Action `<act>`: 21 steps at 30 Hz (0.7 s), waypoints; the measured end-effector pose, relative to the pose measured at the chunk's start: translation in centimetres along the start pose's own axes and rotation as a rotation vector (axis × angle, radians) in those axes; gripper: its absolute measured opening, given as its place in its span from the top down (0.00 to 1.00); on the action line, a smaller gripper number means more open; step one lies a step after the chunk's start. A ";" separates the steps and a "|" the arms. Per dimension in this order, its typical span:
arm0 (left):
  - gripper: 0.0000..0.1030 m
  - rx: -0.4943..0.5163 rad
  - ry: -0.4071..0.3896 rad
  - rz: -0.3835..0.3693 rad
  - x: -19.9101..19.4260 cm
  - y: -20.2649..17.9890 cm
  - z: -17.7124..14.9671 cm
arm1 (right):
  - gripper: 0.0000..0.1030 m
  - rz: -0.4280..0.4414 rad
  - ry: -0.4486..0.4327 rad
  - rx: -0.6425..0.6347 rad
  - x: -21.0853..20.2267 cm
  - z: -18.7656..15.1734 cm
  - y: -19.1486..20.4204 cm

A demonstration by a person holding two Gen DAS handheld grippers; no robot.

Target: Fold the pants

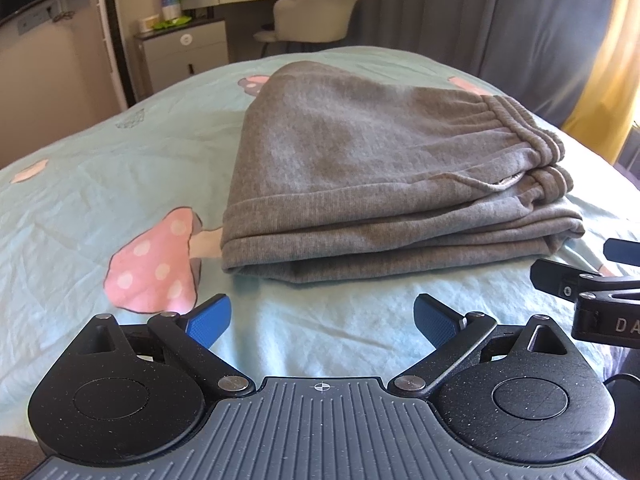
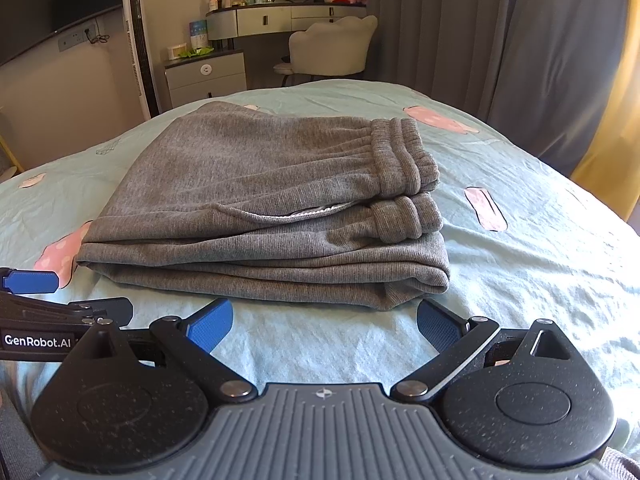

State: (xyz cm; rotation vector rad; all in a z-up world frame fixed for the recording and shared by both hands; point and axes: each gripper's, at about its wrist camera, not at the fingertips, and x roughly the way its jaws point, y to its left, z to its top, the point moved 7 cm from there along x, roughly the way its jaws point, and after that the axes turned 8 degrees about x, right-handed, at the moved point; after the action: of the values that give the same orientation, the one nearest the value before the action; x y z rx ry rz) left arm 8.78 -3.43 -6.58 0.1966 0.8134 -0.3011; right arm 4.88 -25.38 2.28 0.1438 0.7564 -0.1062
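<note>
- Left gripper (image 1: 322, 322): blue pads spread wide, nothing between them, low over the bed (image 1: 100, 168) just short of the pants' near edge.
- Right gripper (image 2: 324, 326): also spread and empty, just short of the same edge, close beside the left one.
- Pants (image 2: 264, 208): a compact grey stack of several layers lying mid-bed, apart from both grippers.
- Step: the folding looks finished or nearly so; judging by the neat stack, what remains is at most a smoothing press or pulling back.
- Any further fold would need both grippers to pinch the near layered edge together.
- Orientation: long axis runs left to right; waistband (image 2: 400, 160) at the right end, doubled over, folded edge toward the grippers.
</note>
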 end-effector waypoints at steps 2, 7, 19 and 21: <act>0.02 0.002 -0.013 -0.017 -0.2 -0.2 0.0 | 0.04 -0.001 -0.002 0.002 -0.1 -0.1 0.1; 0.02 0.018 -0.019 -0.027 -0.3 -0.5 0.0 | 0.04 -0.004 -0.002 0.001 -0.1 -0.1 0.1; 0.02 0.023 -0.012 -0.022 -0.2 -0.6 0.0 | 0.04 -0.005 -0.004 0.006 -0.1 0.0 0.1; 0.02 0.025 -0.007 -0.021 -0.2 -0.6 -0.1 | 0.04 -0.007 -0.004 0.005 -0.1 -0.1 0.2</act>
State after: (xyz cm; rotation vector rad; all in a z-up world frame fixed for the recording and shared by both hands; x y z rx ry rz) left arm 8.35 -3.94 -6.54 0.2100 0.8051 -0.3317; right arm 4.80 -25.21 2.34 0.1456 0.7526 -0.1152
